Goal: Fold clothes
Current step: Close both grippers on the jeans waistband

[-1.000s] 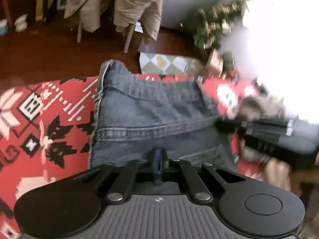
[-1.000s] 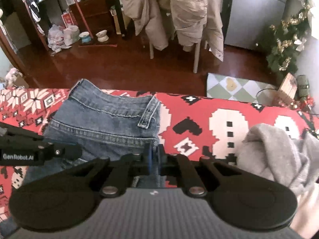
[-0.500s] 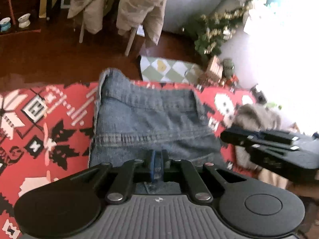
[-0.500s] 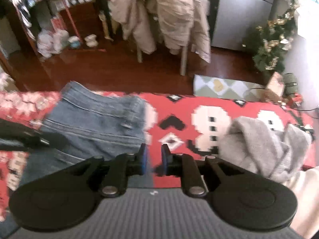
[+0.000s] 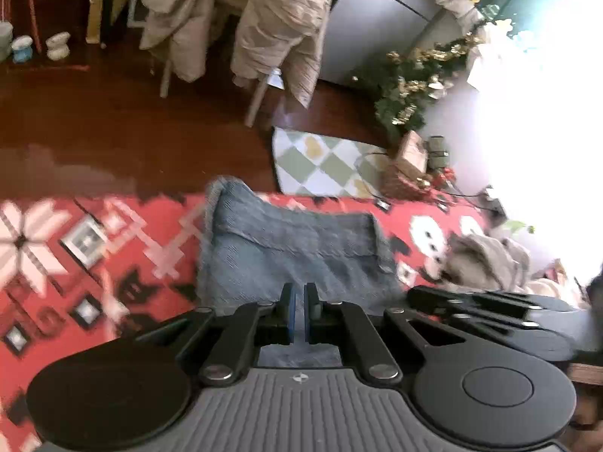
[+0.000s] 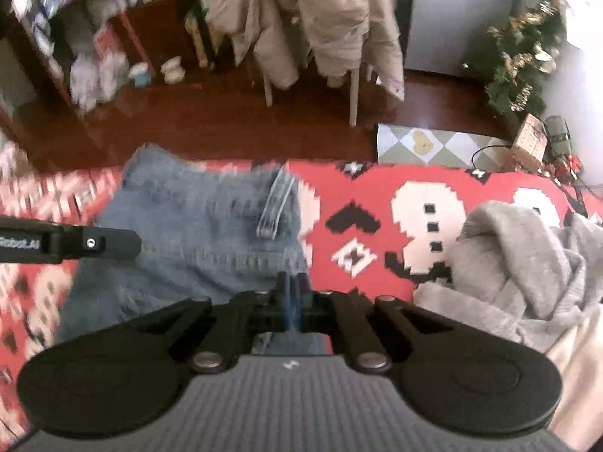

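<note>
Folded blue jeans (image 5: 294, 252) lie on a red patterned cloth (image 5: 94, 248), and show in the right wrist view too (image 6: 203, 233). My left gripper (image 5: 299, 310) hovers over the near edge of the jeans, its jaws a narrow gap apart, nothing between them. My right gripper (image 6: 290, 301) is at the jeans' right near edge with jaws closed together; the view is blurred, and whether denim is pinched cannot be told. Each gripper shows in the other's view: the right one (image 5: 490, 312) beside the left, the left one (image 6: 68, 243) over the jeans.
A crumpled grey sweatshirt (image 6: 527, 263) lies on the cloth to the right of the jeans. Beyond the cloth's far edge are a dark wood floor (image 6: 226, 120), a chair draped with beige coats (image 6: 320, 26), a checked mat (image 6: 433, 143) and a small decorated tree (image 6: 524, 60).
The left gripper let go of the jeans and opened slightly. The right gripper opened briefly, then closed again and shifted back left over the jeans' edge. Both cameras tilted slightly upward.
</note>
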`<state>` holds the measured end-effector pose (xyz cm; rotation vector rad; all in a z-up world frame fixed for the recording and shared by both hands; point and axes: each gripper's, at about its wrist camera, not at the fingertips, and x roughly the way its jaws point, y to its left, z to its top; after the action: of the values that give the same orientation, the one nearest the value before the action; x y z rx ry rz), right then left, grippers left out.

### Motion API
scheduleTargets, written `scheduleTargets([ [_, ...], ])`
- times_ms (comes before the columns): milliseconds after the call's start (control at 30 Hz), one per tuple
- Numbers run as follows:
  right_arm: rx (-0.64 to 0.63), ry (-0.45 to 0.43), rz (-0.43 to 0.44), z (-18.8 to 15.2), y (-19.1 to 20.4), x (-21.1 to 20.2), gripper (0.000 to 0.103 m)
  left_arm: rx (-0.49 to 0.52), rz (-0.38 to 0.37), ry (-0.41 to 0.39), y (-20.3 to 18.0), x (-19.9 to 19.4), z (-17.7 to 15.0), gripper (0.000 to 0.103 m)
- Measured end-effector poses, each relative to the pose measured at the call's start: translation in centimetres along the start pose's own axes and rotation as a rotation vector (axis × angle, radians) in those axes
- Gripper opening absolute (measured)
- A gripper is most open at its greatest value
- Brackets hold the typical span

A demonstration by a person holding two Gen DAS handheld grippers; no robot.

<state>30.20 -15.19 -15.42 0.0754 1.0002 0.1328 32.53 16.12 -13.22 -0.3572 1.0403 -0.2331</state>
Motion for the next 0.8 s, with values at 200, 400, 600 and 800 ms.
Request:
scheduleTargets([
  [200,-0.093,0.007,0.086,2.3,4.2,2.8,0.004,-0.097,-0.008,0.024,1.3,2.6,0.4,0.004],
  [400,-0.069,0.009,0.090,2.3,3.9,4.7,0.000,-0.112,-0.025,0.005,1.2,4.0,0.8,0.004],
  [600,-0.056,-0.038,0.060,3.4,2.6,3.1,0.003,-0.109,-0.061,-0.035,0.9,3.2,2.1,0.004],
  [800,0.002,-0.027,0.091,5.9,-0.3,4.0,0.019,-0.050,-0.097,-0.038,0.0,3.4,3.2,0.004],
])
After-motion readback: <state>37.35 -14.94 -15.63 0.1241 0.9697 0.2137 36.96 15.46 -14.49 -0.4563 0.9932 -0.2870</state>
